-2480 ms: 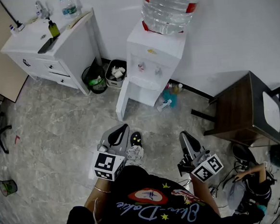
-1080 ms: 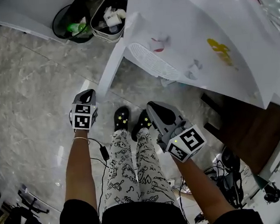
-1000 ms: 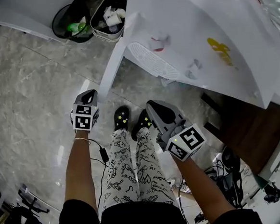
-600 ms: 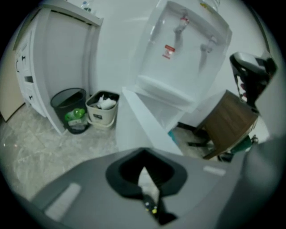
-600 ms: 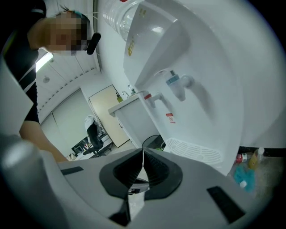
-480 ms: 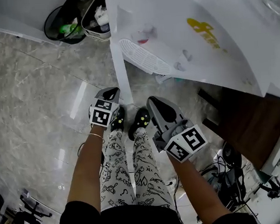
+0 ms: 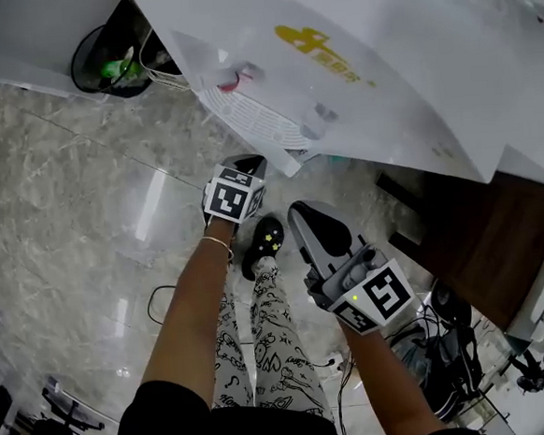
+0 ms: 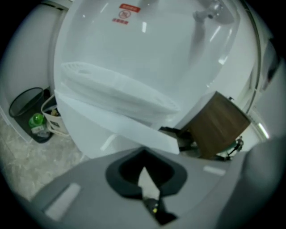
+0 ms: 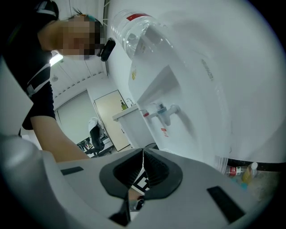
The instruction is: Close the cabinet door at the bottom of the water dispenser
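The white water dispenser [image 7: 382, 72] fills the top of the head view, its drip tray [image 7: 255, 119] facing me. The cabinet door [image 7: 285, 162] shows only as a short white edge under the tray, swung most of the way in. My left gripper [image 7: 252, 163] is shut and empty, its tips right at that edge; contact is unclear. In the left gripper view the door [image 8: 111, 129] is a white slab just ahead of the left gripper [image 8: 143, 154], under the drip tray [image 8: 116, 89]. My right gripper [image 7: 300, 210] hangs shut and empty to the right, apart from the door.
Two waste bins [image 7: 110, 60] stand left of the dispenser beside a white cabinet [image 7: 15, 54]. A dark wooden table [image 7: 480, 242] stands to the right. The person's legs and black shoes [image 7: 266, 240] are below the grippers. Bottles [image 9: 250, 172] sit on the floor by the dispenser's base.
My left gripper has travelled right and forward to the dispenser. The door has swung from wide open to nearly against the body. The right gripper has barely moved.
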### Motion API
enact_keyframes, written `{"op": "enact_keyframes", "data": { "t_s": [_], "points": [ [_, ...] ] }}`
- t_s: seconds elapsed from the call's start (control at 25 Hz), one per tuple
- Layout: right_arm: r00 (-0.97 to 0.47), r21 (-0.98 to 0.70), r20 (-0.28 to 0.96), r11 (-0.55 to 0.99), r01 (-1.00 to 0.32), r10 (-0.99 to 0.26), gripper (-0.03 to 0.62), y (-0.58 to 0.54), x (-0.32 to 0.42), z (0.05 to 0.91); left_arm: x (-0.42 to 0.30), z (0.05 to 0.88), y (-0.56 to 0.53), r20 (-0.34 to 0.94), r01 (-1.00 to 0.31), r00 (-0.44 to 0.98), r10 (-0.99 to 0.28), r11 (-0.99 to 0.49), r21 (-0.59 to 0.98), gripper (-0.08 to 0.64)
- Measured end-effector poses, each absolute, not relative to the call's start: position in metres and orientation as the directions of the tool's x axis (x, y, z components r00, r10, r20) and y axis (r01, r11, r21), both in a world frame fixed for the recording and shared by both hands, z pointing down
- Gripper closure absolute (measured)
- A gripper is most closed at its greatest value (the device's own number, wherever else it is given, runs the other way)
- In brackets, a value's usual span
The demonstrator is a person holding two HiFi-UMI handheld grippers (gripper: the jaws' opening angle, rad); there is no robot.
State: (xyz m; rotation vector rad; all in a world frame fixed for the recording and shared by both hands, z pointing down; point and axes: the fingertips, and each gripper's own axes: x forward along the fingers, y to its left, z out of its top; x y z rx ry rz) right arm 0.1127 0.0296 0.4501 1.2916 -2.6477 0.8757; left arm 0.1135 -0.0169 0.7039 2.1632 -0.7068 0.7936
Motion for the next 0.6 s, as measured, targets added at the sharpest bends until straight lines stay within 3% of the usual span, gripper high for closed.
{"op": "enact_keyframes", "data": {
  "t_s": [0.36, 0.6],
  "points": [
    [-0.614, -0.489, 0.219, 0.460, -0.741, -0.758, 0.575, 0.027, 0.142, 0.426, 0.144, 0.709, -0.045, 0.665, -0.701, 0.696, -0.270, -0.458, 0.547, 0.563],
    [-0.580, -0.474, 0.214, 0.436, -0.765, -0.786, 0.575, 0.029, 0.168, 0.419, 0.154, 0.694, -0.041, 0.621, -0.655, 0.741, -0.256, -0.482, 0.582, 0.563]
  ]
}}
